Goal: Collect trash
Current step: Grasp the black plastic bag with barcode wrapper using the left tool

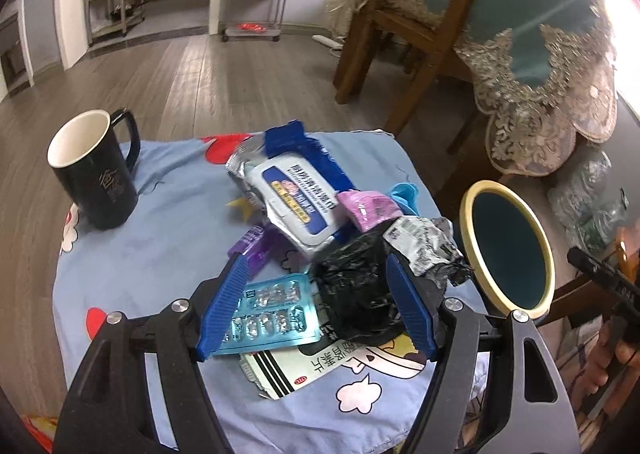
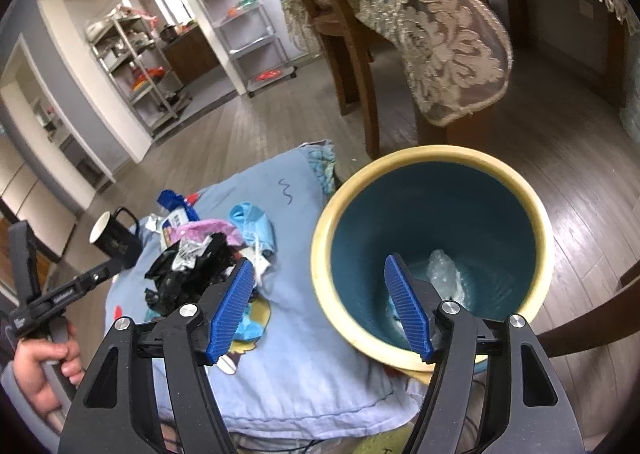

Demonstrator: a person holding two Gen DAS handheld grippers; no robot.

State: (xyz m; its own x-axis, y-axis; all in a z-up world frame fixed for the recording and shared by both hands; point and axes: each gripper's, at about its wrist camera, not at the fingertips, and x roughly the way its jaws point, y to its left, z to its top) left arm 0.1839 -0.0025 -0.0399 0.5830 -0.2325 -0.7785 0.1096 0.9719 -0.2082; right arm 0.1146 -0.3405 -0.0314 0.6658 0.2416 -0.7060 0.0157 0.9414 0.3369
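- Left tool was spread wide over the trash pile on the bench, nothing gripped; black plastic bag and blister pack lay between its blue fingers.
- Wet-wipe pack, pink wrapper, crumpled silver wrapper lay just behind.
- Black mug stood upright, apart at left.
- Right tool was wide, empty, one finger over the bin.
- Bin held a clear plastic scrap.
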